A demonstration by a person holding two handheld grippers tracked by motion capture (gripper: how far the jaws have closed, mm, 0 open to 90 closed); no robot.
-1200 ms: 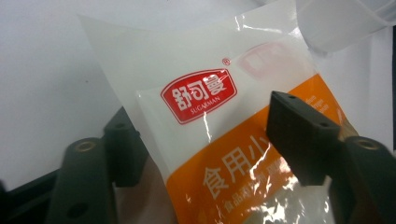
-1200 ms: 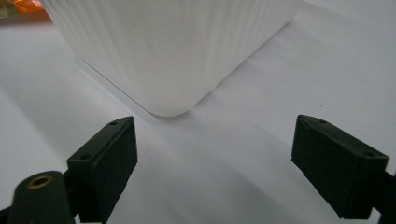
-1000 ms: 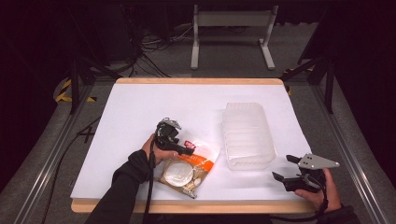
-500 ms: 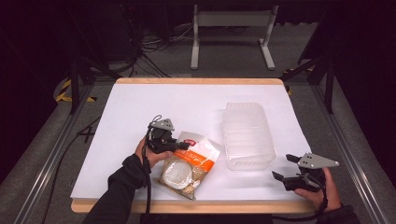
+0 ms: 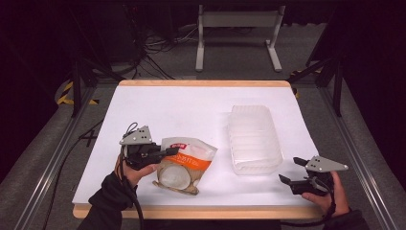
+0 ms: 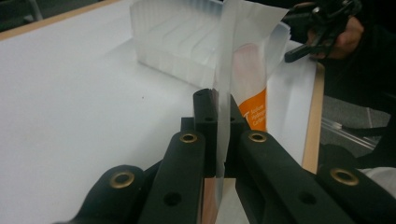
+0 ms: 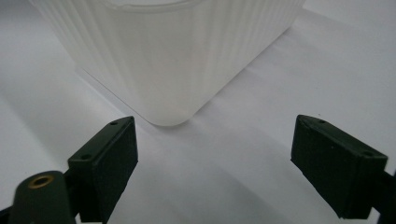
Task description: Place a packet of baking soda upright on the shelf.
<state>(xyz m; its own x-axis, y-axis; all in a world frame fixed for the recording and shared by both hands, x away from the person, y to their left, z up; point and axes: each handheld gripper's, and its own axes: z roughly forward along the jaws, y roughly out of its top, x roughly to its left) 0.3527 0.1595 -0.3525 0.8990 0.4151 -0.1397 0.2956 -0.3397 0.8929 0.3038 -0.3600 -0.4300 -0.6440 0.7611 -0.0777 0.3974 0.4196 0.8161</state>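
A: Pouch [image 5: 184,160] first, since everything turns on it: why have you got it pinched at its left edge?

B: Your left gripper [image 5: 165,153] has its jaws closed flat on the thin sealed edge, as the left gripper view shows, probably because that edge is the one part slim enough to clamp. The far end tips up while the near end sits low on the white table [image 5: 191,103], left of the tub.

A: And the ribbed plastic tub [image 5: 253,139]?

B: It stands upside down in the middle-right, untouched, well apart from the pouch; maybe you want the pouch moved toward it.

A: My right gripper [image 5: 293,170]?

B: You hold it low at the table's near right corner, jaws spread wide and empty, pointing at the tub's near corner, likely waiting.

A: What changed in the last second?

B: Your left hand drew back to the left and turned, dragging the pouch with it; tub and right gripper kept their places.
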